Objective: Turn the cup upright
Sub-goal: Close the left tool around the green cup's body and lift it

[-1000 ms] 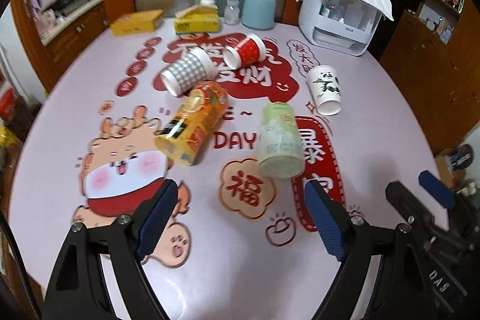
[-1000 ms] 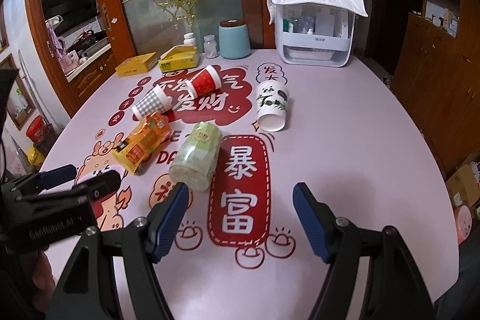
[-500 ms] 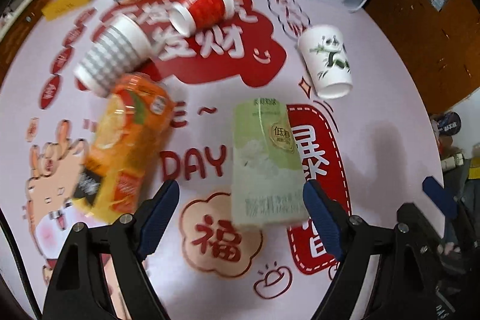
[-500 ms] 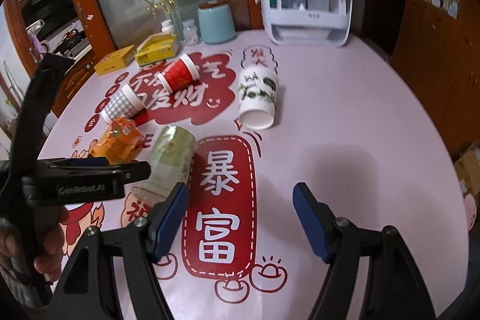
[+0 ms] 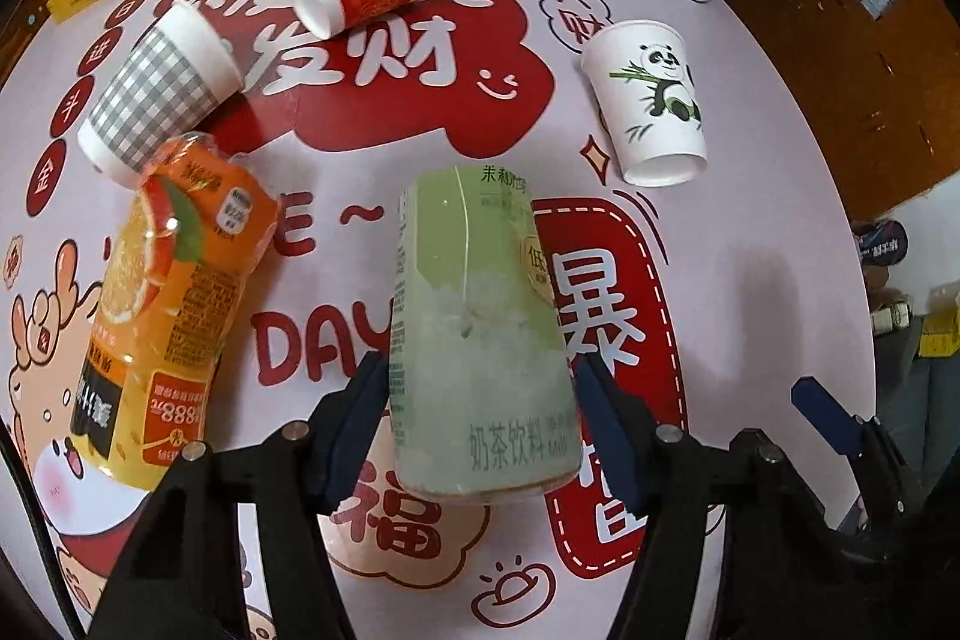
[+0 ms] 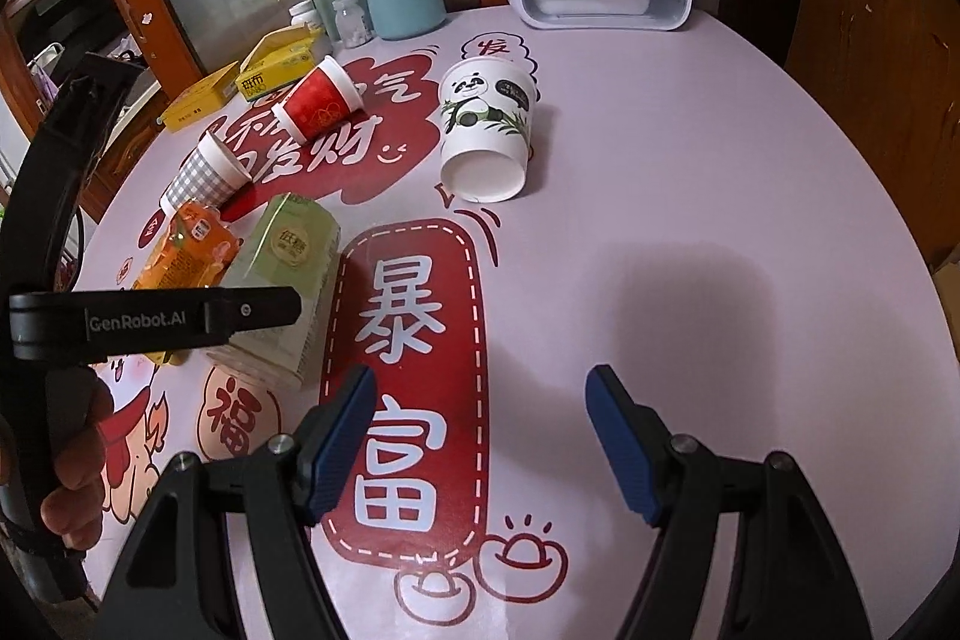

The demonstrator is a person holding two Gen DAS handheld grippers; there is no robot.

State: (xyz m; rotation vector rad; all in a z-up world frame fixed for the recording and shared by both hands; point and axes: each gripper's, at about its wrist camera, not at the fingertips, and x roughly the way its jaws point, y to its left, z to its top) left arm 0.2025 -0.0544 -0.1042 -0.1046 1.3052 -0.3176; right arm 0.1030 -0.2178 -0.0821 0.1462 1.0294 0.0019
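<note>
My left gripper [image 5: 480, 418] jaws straddle the lying green cup [image 5: 477, 328], pads at its sides, contact unclear. Right gripper [image 6: 480, 436] spread wide, holding nothing; panda cup [image 6: 486, 130] at 12 o'clock.

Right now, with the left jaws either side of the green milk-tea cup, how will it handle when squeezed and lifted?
The green cup lies on its side on the table, so it may roll if nudged. It looks thin-walled and sealed, so it probably flexes. Its glossy wrap could slip in the left gripper.
</note>
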